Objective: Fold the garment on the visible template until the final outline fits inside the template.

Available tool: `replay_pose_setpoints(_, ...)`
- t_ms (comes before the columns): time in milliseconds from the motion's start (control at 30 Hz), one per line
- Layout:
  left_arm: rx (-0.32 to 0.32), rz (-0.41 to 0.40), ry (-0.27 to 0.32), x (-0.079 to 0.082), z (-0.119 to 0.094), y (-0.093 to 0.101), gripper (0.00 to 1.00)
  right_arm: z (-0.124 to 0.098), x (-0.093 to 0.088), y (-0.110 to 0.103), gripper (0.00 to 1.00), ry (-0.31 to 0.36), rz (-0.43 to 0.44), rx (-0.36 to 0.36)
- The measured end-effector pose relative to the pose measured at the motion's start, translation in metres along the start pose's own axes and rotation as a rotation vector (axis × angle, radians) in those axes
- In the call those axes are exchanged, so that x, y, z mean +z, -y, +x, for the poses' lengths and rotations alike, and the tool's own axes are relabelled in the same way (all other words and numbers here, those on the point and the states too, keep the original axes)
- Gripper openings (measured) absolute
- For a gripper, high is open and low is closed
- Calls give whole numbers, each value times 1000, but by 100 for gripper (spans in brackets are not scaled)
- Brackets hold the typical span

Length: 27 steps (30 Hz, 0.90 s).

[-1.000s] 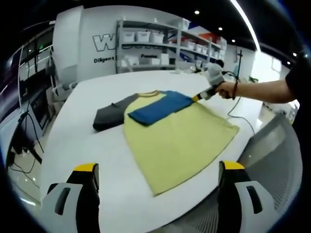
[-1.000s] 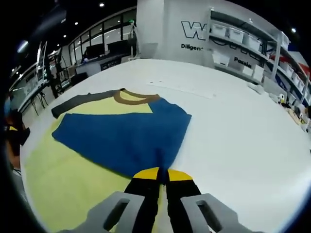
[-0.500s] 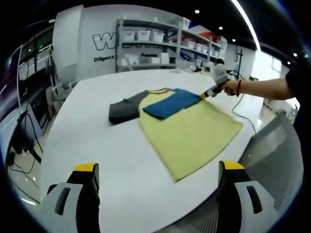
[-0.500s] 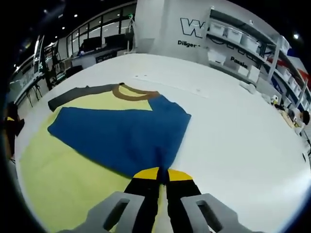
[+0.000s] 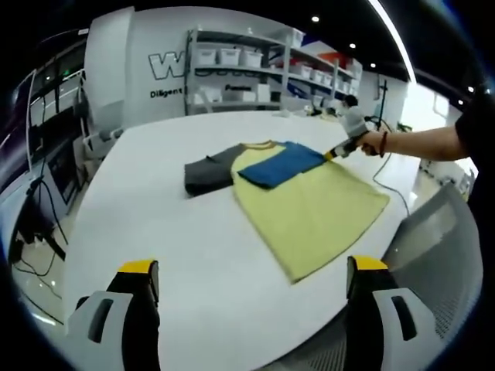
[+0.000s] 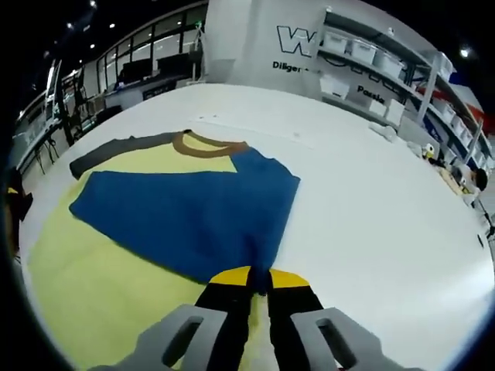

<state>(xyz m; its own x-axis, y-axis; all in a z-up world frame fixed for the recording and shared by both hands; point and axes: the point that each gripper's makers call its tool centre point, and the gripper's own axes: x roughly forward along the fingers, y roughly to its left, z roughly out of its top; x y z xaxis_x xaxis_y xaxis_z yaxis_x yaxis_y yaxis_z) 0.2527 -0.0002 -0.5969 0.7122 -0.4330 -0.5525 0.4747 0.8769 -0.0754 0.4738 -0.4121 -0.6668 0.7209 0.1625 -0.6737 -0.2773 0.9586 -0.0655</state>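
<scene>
my right gripper (image 6: 257,282) is pinched tight on the edge of the blue sleeve (image 6: 186,212), which lies folded over the yellow shirt (image 5: 309,205) just ahead of my fingers. my left gripper (image 5: 251,297) hangs wide open and holds nothing, and the shirt is well apart from it, far out in front on the white table (image 5: 155,232). i think i am in the middle of a fold, with the blue sleeve laid in. next i should let go of it, then fold in the grey sleeve (image 5: 207,174), which sticks out on the far side. i cannot see any template marks. shelves (image 5: 247,66) with boxes stand far behind. nothing blocks my way.
</scene>
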Motion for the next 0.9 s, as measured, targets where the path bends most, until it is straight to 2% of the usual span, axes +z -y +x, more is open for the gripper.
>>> replay_pose_setpoints(33, 0, -2, 2, 1, 0, -1, 97, -2, 4, -2, 10, 22, 63, 18)
replay_pose_setpoints(133, 4, -10, 4, 1, 1, -3, 97, -10, 13, -9, 30, 70, 153, 60)
replay_pose_setpoints(200, 10, -7, 2, 2, 2, -5, 97, -19, 21, -11, 37, 118, 148, 68)
replay_pose_setpoints(300, 13, -8, 3, 3, 4, -7, 97, -30, 27, -17, 46, 152, 169, 97)
replay_pose_setpoints(467, 12, -5, 9, 7, 7, -9, 96, -44, 31, -27, 75, 187, 190, 131)
replay_pose_setpoints(600, 22, -5, 9, 9, 11, -15, 96, -62, 35, -37, 85, 214, 174, 160)
replay_pose_setpoints(733, 44, -14, 17, 13, 15, -24, 95, -77, 41, -47, 98, 247, 135, 184)
replay_pose_setpoints(900, 62, -24, 48, 21, 18, -32, 91, -101, 47, -60, 99, 276, 115, 218)
